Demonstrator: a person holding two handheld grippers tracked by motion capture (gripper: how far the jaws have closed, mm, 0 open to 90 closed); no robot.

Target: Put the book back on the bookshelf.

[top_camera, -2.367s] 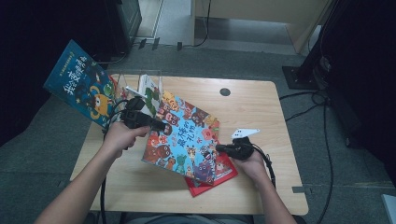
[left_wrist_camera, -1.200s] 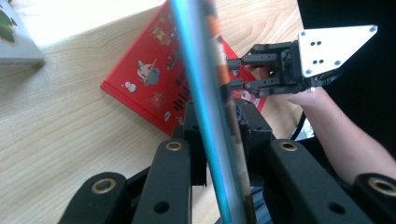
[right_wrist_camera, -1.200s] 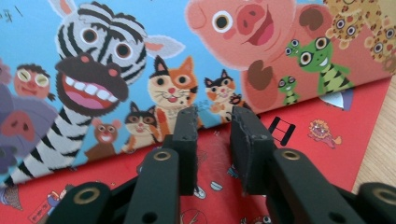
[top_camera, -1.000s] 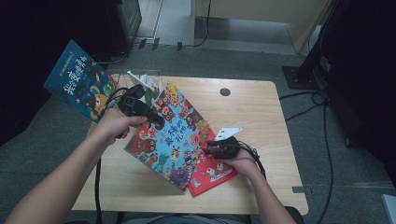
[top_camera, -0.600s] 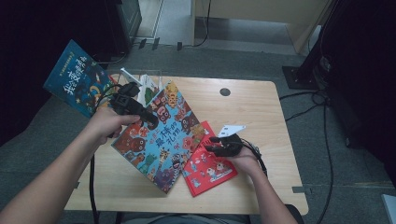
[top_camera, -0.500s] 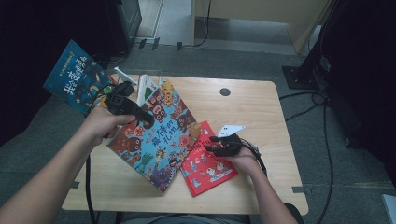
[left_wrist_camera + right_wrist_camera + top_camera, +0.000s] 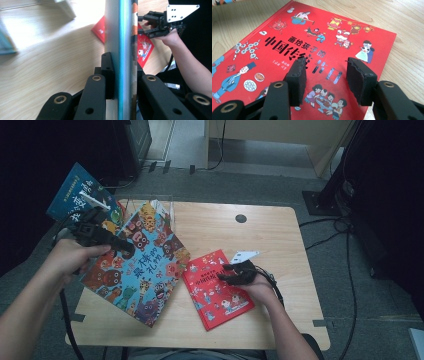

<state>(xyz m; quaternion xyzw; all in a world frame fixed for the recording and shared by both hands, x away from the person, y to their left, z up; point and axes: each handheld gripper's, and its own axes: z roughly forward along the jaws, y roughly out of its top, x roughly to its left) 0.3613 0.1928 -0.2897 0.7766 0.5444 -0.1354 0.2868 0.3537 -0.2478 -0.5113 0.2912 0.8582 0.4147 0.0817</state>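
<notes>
The left tongs [image 7: 125, 247] are clamped on the edge of the large blue picture book [image 7: 142, 265]; in the left gripper view the black pads press on both faces of the book [image 7: 121, 50], which stands edge-on between them. The grip sits at the upper left part of the cover, so the book hangs tilted from that hold, its far corner low toward the surface [image 7: 280, 235] and its upper edge raised toward the person's left. This hold is judged to suit carrying the book sideways as a rigid board rather than sliding it, keeping the cover off the red book [image 7: 217, 290] beside it. The red book lies flat and face up on the surface, just right of the blue one and apart from it in the high view. The right tongs [image 7: 227, 272] rest over the red cover with the jaws apart; they have just been opening, and in the right gripper view the two pads stand above the printed title of the red book [image 7: 312, 45] with nothing pinched between them. The right hand [image 7: 257, 285] is judged to have steadied the red book in place while the larger one was drawn clear. A further book with a dark blue cover [image 7: 82, 200] stands propped at the far left corner, beside a clear rack [image 7: 165, 207], a likely destination for the held book.
</notes>
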